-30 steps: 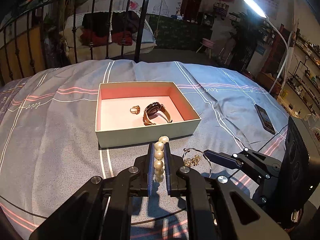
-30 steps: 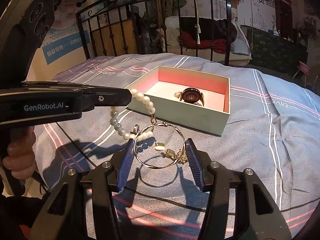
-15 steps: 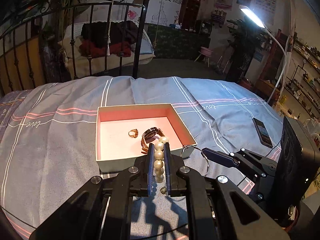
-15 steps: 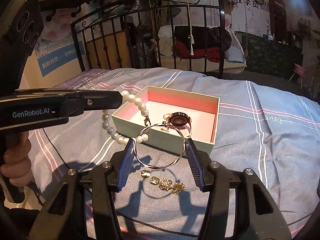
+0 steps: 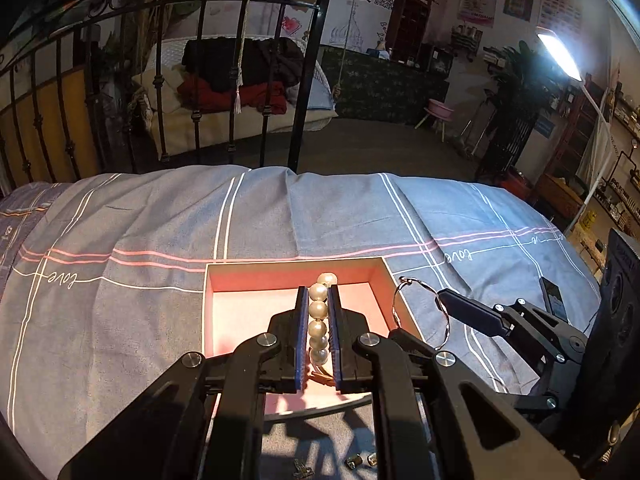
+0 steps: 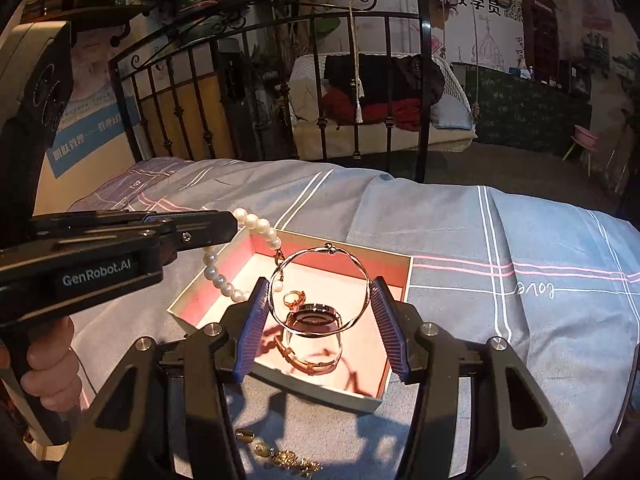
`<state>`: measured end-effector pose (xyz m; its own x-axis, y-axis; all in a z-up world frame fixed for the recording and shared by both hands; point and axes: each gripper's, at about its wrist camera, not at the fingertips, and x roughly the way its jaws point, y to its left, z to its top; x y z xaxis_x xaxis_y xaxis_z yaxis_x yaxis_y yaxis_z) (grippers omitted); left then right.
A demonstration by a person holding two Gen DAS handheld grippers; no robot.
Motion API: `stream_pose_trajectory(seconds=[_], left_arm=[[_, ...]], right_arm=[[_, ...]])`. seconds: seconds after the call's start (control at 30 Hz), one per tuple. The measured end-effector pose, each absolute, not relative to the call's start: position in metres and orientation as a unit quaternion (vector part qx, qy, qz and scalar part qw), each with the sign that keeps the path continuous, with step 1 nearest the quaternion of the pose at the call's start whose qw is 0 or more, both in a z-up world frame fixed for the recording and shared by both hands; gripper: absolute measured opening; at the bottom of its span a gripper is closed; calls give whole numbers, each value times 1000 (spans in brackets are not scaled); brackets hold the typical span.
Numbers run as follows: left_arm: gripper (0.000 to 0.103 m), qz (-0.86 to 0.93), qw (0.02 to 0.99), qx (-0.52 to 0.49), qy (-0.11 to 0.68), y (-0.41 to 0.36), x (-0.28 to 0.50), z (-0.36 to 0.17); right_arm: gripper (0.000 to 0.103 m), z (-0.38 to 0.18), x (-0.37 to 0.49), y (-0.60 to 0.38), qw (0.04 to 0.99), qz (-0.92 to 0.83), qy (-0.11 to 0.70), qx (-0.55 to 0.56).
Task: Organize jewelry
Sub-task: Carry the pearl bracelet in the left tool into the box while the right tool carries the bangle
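My left gripper [image 5: 318, 294] is shut on a pearl bracelet [image 5: 318, 322], held above the pale box with a pink inside [image 5: 224, 280]. In the right wrist view the pearls [image 6: 256, 224] loop down from its tip over the box's left wall [image 6: 208, 284]. My right gripper [image 6: 318, 292] is shut on a thin metal bangle [image 6: 362, 276], pressed between both blue pads and hanging over the box. A gold ring [image 6: 294, 299] and a rose-gold watch [image 6: 314, 326] lie inside the box under the bangle. The bangle [image 5: 442, 320] also shows at the right in the left wrist view.
Small gold charms and chain pieces [image 6: 284, 456] lie on the striped blue bedspread [image 6: 520, 320] in front of the box. A dark phone [image 5: 551, 295] rests on the bed at the right. A black iron bed frame [image 5: 296, 92] stands behind. A hand [image 6: 52, 372] grips the left tool.
Both grippers have moved forward and up, from in front of the box to over it, carrying the pearls and the bangle. The gold charms stayed behind on the bedspread.
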<state>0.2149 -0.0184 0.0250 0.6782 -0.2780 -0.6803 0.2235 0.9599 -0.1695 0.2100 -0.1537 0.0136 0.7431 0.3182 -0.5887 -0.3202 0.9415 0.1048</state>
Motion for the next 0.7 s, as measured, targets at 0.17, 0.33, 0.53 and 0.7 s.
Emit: stream_pose_trajectory(seconds=[0.17,0.33,0.53,0.7], left_arm=[[9,-129,904,-43,405,-19,241,8],[9,-121,898,-44,422,-17,256,-3],[9,-112,891,-34,439,-19,266,-19],[9,-109,888,-30,445,-20,269,-25]], right_arm=[[52,-4,236,-149,925,167,342,-4],[52,-23,255,-143,915,165,368,-6],[52,-37,269,-138,907,164,388,-5],[52,-42,273,-137,903,168,395,-2]])
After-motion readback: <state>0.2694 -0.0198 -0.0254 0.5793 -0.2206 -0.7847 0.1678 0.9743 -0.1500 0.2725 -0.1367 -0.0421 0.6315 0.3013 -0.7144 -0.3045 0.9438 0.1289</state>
